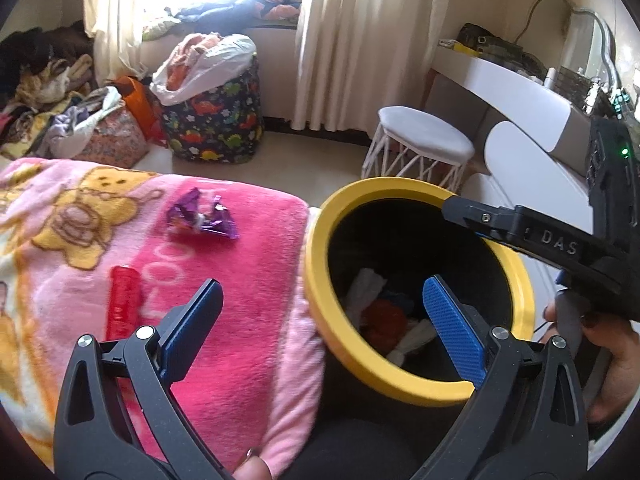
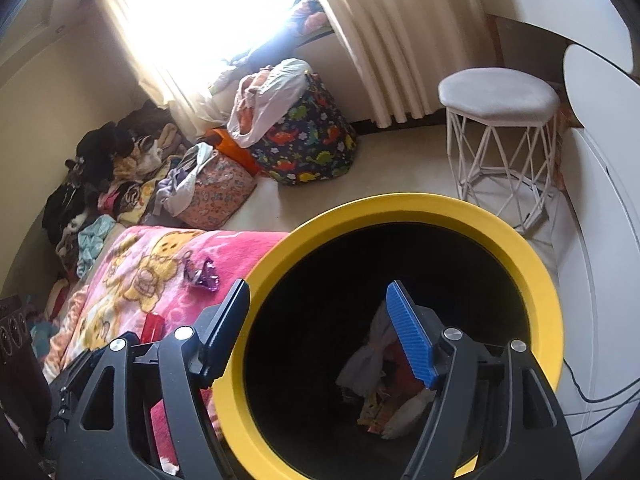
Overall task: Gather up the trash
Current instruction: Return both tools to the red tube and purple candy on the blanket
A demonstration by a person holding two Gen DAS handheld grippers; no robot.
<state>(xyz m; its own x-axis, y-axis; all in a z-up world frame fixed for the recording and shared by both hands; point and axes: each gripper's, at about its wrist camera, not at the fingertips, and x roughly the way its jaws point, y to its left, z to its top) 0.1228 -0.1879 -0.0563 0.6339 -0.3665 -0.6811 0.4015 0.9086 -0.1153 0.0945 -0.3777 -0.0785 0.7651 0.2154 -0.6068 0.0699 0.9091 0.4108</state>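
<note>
Open jaws hide bin (image 2: 400, 216) trash (image 2: 384, 396); bottom dark.

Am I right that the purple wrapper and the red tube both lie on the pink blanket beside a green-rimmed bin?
Not quite: the bin's rim is yellow, as the right wrist view shows. The purple wrapper and the red tube do lie on the pink blanket beside it.

Bright window (image 2: 192, 12) at rear, blown out w/ daylight; cream curtains (image 1: 360, 40) both sides. Pale floor (image 1: 304, 152). White wire-legged stool (image 2: 500, 120) near curved white desk (image 1: 516, 92). Dinosaur-print fabric bin (image 1: 216, 120) below window, clothes heap (image 2: 120, 176) along left wall. Pink cartoon blanket (image 1: 224, 280) in foreground.
</note>
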